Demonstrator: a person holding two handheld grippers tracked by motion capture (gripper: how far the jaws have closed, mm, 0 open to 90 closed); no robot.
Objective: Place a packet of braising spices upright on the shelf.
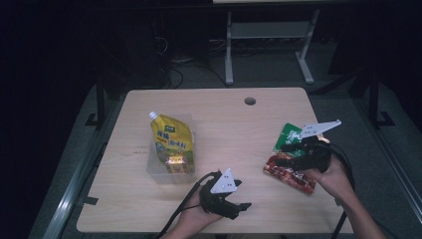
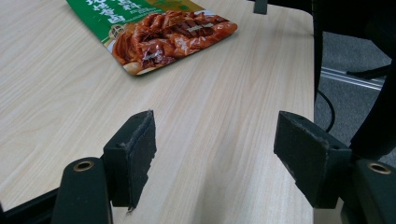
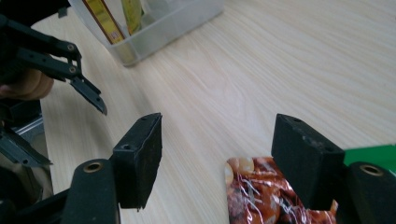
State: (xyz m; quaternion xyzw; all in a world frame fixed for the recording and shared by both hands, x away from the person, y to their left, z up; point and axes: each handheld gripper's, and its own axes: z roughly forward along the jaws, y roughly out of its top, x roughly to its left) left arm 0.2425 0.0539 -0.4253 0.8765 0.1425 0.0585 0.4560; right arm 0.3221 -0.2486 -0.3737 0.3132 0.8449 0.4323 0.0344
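A red-and-green food packet lies flat at the table's right edge beneath the right gripper, jaws open; the left gripper, also open, hovers near a clear tub holding a yellow pouch

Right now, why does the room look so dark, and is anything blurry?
High view: only the table is lit, the surroundings nearly black. Left gripper view: the red-and-green packet looks sharp, its film slightly shiny. Right gripper view: the clear tub is a little soft.
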